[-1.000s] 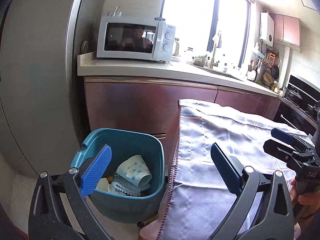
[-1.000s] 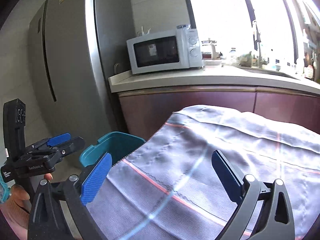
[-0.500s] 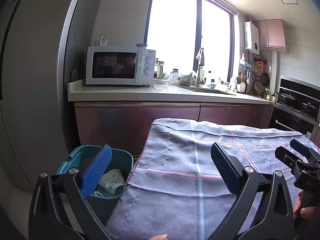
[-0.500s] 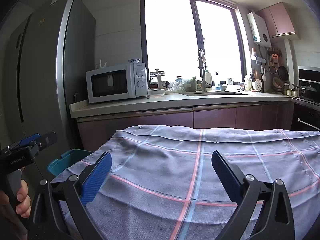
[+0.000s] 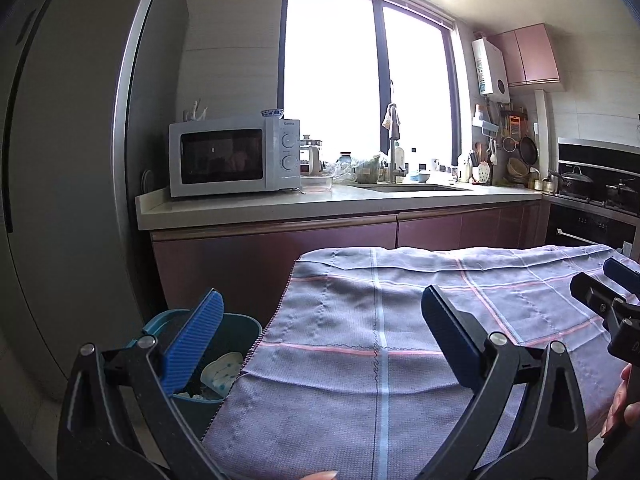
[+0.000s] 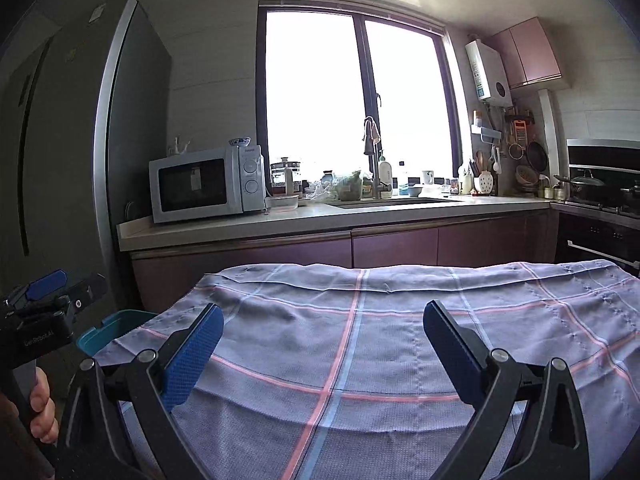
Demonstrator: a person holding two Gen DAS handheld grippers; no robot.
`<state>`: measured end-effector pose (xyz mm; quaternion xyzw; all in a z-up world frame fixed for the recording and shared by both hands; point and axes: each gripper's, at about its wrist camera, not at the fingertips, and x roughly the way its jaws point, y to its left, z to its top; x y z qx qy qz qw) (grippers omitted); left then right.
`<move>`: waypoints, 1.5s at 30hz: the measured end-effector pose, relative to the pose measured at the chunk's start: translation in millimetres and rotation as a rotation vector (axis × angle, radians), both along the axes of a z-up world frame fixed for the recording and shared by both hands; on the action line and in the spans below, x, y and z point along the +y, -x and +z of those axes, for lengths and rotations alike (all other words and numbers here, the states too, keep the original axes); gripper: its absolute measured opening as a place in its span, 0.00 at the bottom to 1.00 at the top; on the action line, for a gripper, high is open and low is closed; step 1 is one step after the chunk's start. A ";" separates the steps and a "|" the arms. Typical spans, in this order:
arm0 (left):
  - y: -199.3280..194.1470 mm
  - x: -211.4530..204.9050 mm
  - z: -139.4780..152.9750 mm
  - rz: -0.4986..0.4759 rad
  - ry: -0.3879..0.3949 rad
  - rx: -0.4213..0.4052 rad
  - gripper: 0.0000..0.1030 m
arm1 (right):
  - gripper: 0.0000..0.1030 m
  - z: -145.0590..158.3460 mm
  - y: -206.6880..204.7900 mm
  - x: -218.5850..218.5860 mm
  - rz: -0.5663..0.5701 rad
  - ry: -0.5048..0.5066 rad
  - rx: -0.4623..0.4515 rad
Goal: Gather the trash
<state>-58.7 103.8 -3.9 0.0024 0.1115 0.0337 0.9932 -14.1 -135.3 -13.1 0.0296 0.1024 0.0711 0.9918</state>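
The blue-padded fingers of the left gripper stand spread wide with nothing between them, and the right gripper holds its fingers just as far apart, equally empty. Beneath both lies a checked grey cloth over the table. Just behind the left gripper's left finger, below the cloth's edge, sits the teal trash bin, with a crumpled dotted paper cup inside it. Beyond the fingers, a white microwave rests on the counter.
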 end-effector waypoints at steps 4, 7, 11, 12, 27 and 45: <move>1.5 -1.2 1.3 0.000 0.002 -0.013 0.95 | 0.94 0.8 5.6 0.2 -0.006 -0.001 -0.015; 4.5 -3.7 3.6 0.002 -0.003 -0.029 0.95 | 0.94 1.7 7.1 -1.1 -0.009 -0.005 -0.022; 4.0 -4.1 4.1 0.008 0.000 -0.034 0.95 | 0.94 1.7 8.1 -2.2 -0.011 -0.010 -0.023; 4.1 -4.4 3.9 0.008 -0.001 -0.034 0.95 | 0.94 1.7 8.6 -2.7 -0.009 -0.012 -0.023; 8.0 -7.5 5.2 0.008 -0.014 -0.049 0.95 | 0.94 2.9 7.8 -8.1 -0.004 -0.022 -0.020; 3.9 -9.8 3.6 0.013 -0.017 -0.044 0.95 | 0.94 -0.1 6.1 -7.2 -0.005 -0.026 -0.012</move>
